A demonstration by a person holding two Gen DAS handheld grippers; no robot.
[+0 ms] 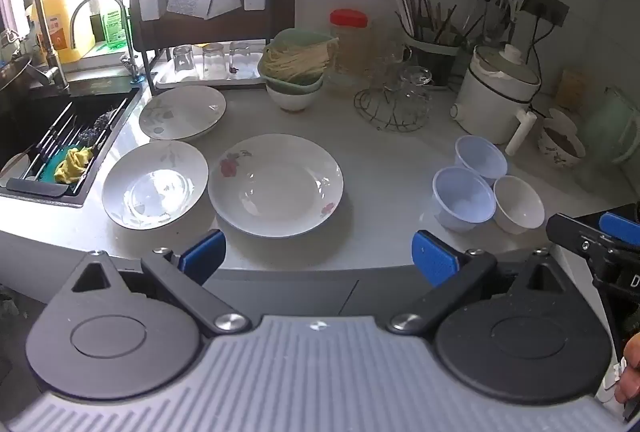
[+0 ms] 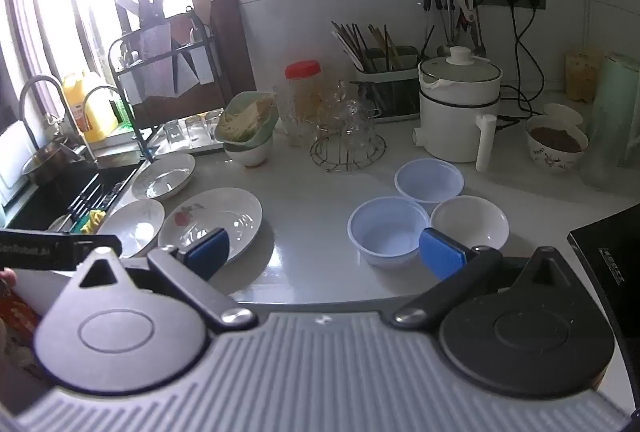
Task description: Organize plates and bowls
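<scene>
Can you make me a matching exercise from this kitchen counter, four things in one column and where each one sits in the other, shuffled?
Things:
1. white plate with a red flower
2. three small bowls
3. clear jar with a red lid
4. yellow cloth

Places:
A. in the sink
B. at the back, beside the green dish of noodles
C. right side of the counter, clustered together
D. middle front of the counter

Pairs: 1-D, 2-C, 3-B, 4-A
</scene>
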